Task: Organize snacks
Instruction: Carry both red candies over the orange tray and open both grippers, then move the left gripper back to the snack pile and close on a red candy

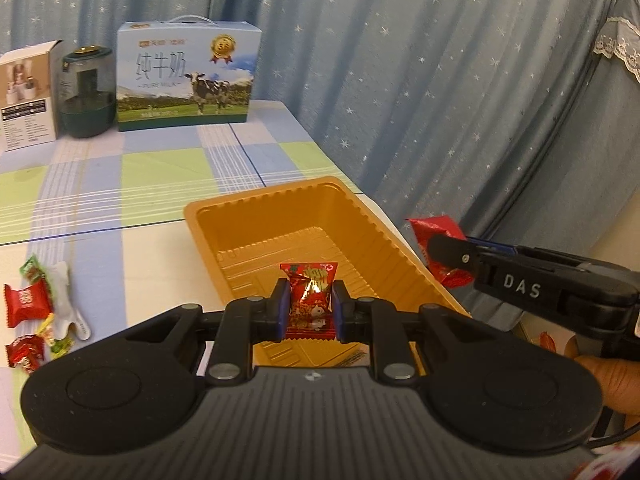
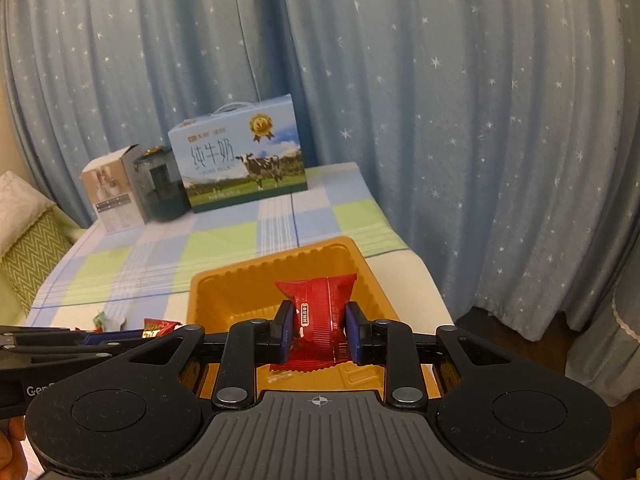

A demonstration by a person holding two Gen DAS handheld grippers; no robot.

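Left wrist view shows the left gripper (image 1: 309, 307) closed on a red patterned candy (image 1: 310, 298), held over the near end of the orange tray (image 1: 280, 204) in the centre of the frame. At the right edge, the right gripper (image 1: 448, 254) pinches a red snack packet (image 1: 434, 234) beside the tray's rim. Right wrist view confirms it: the packet sits squeezed between the blue pads (image 2: 285, 330), above the tray. The tray looks empty. More loose candies (image 1: 34, 316) wait at the lower left. I judge the step is placing; next, each claw should lower inside the walls and open.
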